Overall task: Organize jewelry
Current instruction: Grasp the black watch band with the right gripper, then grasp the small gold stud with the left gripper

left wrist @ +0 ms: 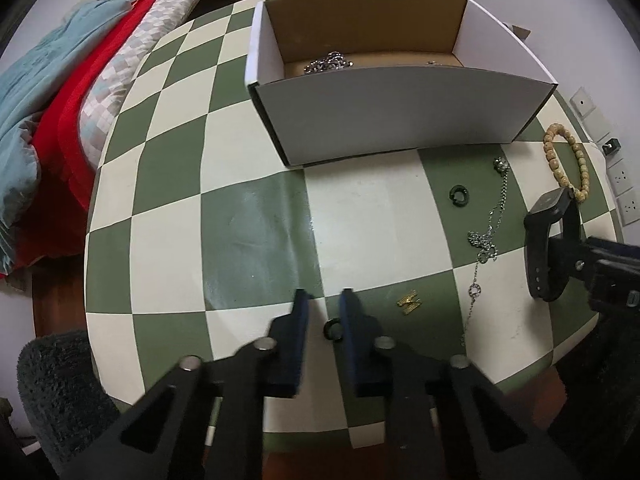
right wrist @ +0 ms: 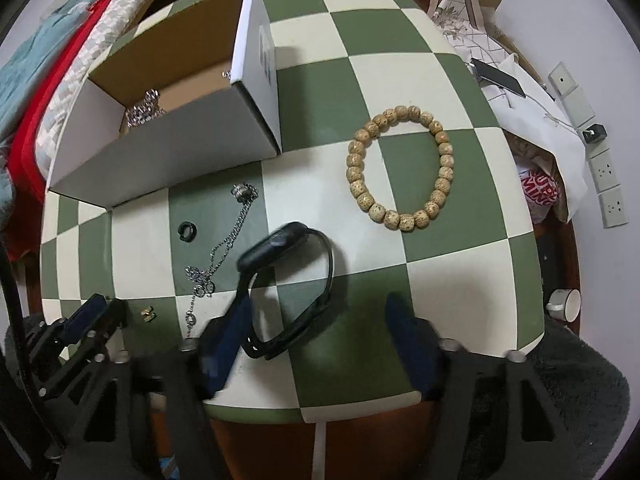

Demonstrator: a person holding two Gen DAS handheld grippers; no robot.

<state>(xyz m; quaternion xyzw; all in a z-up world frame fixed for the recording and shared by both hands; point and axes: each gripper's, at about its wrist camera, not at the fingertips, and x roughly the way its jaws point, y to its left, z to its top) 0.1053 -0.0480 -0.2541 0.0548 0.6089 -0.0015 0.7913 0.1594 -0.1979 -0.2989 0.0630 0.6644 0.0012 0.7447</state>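
Observation:
My left gripper point(left wrist: 325, 300) points down at the checkered table point(left wrist: 248, 220), its jaws nearly together on a small black ring point(left wrist: 333, 329). My right gripper point(right wrist: 316, 300) stands open over a black wristwatch point(right wrist: 288, 280); its left finger touches the band and its right finger is apart from it. Loose on the table lie a second black ring point(right wrist: 186, 232), a silver chain necklace point(right wrist: 224, 248), a small gold piece point(right wrist: 148, 314) and a wooden bead bracelet point(right wrist: 400, 168). The white cardboard box point(right wrist: 160, 160) holds a silver chain point(right wrist: 144, 110).
A bed with red and blue covers point(left wrist: 60, 120) runs along the table's left side. A phone point(right wrist: 500, 76) lies on cloth at the right, with a white cup point(right wrist: 564, 304) below the edge. A grey fuzzy seat point(left wrist: 56, 392) sits at the near side.

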